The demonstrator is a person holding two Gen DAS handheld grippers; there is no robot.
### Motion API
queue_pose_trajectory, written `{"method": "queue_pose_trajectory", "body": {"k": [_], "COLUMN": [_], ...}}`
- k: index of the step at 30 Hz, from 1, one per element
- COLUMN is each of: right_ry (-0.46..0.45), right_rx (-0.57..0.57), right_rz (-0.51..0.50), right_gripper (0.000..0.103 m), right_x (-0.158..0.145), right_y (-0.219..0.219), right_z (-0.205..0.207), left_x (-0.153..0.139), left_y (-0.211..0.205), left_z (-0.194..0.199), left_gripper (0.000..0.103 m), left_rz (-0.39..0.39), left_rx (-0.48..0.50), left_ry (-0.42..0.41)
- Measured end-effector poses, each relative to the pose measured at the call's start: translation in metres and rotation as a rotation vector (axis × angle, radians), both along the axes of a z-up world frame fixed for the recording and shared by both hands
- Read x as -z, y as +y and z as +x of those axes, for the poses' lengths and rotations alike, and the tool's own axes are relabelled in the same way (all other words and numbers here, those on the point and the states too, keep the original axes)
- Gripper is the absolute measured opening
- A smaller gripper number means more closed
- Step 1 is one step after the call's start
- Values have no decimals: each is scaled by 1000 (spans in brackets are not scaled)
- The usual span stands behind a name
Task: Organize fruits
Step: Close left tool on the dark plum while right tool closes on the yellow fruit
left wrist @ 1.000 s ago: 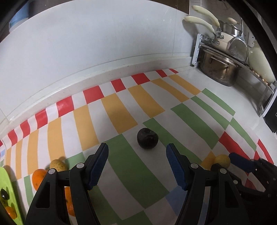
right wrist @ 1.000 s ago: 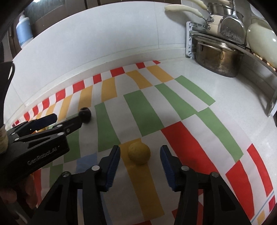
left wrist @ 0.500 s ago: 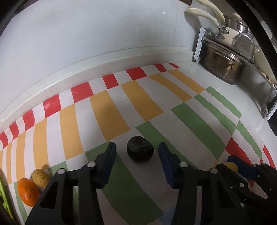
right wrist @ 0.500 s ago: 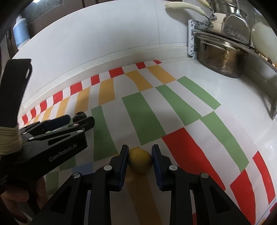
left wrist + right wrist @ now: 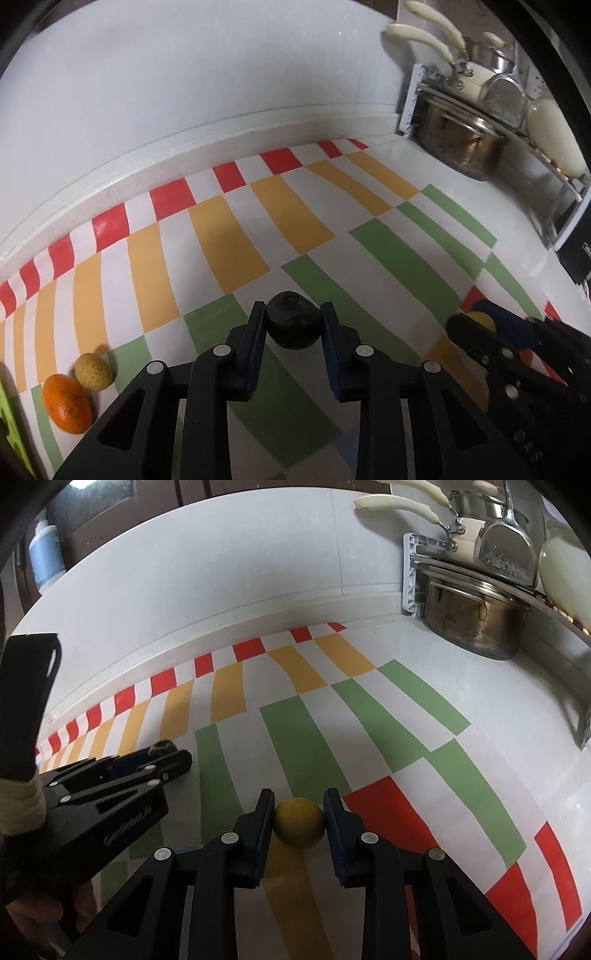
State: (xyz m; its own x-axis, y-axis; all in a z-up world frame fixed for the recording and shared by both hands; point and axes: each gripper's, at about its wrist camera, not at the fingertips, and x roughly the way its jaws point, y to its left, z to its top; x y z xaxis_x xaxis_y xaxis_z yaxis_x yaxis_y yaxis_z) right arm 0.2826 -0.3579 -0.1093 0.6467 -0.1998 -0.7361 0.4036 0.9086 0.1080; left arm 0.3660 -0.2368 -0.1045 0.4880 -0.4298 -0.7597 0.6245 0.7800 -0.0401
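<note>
My left gripper point(image 5: 293, 325) is shut on a dark round fruit point(image 5: 293, 324), its blue pads touching both sides, low over the striped mat. My right gripper point(image 5: 299, 821) is shut on a yellow round fruit point(image 5: 299, 822) the same way. In the left wrist view the right gripper point(image 5: 480, 325) shows at the right with the yellow fruit point(image 5: 480, 320) partly hidden in it. In the right wrist view the left gripper point(image 5: 162, 755) shows at the left with the dark fruit point(image 5: 162, 746) peeking out. An orange point(image 5: 66, 403) and a small yellow bumpy fruit point(image 5: 94, 371) lie together at the left.
A striped mat point(image 5: 229, 236) covers the white counter. A green board edge point(image 5: 5, 428) shows at far left. A steel pot point(image 5: 476, 624) under a rack with pans stands at the back right. A white wall point(image 5: 184, 92) runs along the back. A blue bottle point(image 5: 44, 557) stands far left.
Both grippers moved forward around their fruits and closed: the left on the dark fruit, the right on the yellow fruit.
</note>
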Motion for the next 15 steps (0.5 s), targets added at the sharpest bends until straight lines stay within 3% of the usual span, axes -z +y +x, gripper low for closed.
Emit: {"method": "queue_pose_trajectory", "body": {"k": [15], "right_ry": [-71], "right_rx": [-53], "right_rz": [-32], "right_gripper": [29], "right_x": [-36], "right_y": [22], "right_z": [-15], "left_x": [-49], "left_y": [34], "left_z": [-34], "left_gripper": [29], "left_rz": [-75], "left_rx": [3], "left_ry": [-66]}}
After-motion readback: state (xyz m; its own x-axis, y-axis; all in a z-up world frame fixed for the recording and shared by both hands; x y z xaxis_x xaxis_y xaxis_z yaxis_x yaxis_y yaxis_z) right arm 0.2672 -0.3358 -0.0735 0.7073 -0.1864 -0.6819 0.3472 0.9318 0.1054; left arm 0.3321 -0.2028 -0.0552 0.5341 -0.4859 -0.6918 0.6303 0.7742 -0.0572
